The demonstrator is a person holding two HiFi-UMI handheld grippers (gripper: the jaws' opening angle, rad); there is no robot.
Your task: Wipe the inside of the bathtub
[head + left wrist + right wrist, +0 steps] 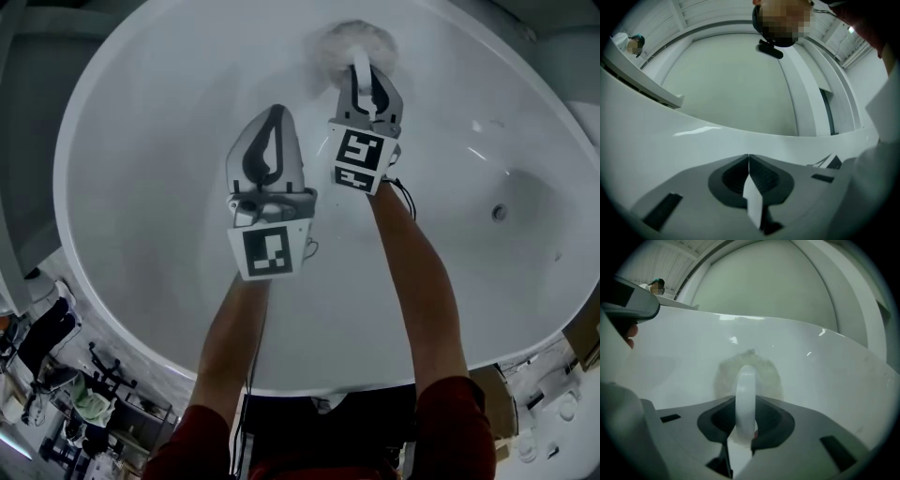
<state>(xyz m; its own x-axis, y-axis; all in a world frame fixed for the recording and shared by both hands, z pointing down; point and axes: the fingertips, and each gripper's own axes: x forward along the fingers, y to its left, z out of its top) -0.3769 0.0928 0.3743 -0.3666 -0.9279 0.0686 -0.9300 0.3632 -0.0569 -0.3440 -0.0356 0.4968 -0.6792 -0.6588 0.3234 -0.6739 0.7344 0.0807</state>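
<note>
Right gripper view: I'm clamping right gripper (745, 405) on scrubber handle (746, 380), pad (771, 379) touching bathtub (829, 380) far wall; left gripper (749, 158) jaws together.

A pale panel (731, 84) framed by white beams (806, 93) spans the room above. Dark clutter (56, 375) crowds the floor (159, 361) at its lower-left corner.

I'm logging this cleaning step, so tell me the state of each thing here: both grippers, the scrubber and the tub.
bathtub: no standing water visible.
scrubber: fluffy pad against the bathtub's inner wall.
right gripper: shut on the scrubber's white handle.
left gripper: shut, holding nothing.
</note>
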